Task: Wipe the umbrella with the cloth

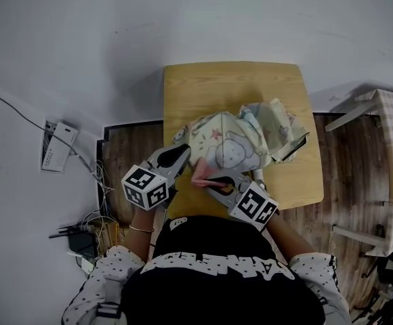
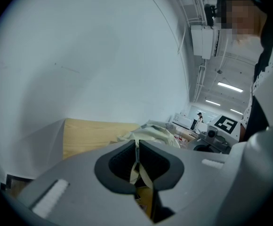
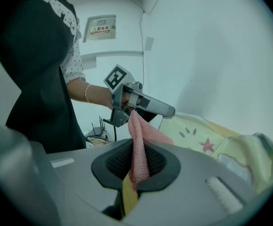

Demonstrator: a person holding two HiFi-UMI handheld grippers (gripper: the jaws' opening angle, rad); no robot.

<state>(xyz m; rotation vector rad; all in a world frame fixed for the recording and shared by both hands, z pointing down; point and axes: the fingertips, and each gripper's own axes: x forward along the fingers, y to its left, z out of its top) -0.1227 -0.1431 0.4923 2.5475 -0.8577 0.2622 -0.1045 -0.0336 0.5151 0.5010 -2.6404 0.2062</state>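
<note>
The wooden desk (image 1: 230,80) stands against a white wall, and it is the biggest thing here. On its near half lies the umbrella (image 1: 234,144), folded into a loose heap of pale cloth with cartoon prints; its far right part spreads toward the right edge of the desk.

The left claw (image 1: 183,156) is at the near left side of the umbrella. In the left gripper view this claw (image 2: 137,147) is almost closed, and a thin fold of the cream umbrella fabric (image 2: 150,135) is pinched between its pads, so it holds the umbrella by the edge.

The right claw (image 1: 213,179) is just beside the near edge of the umbrella, to the right of the left claw and pointing toward it. In the right gripper view its jaws (image 3: 137,159) are closed on the pink cloth (image 3: 139,145), which stands up out of the pads. The umbrella (image 3: 207,142) lies to the right of this claw there.

The cloth (image 1: 202,179) is the smallest thing: a pink piece between the two claws, at the near rim of the umbrella.
</note>
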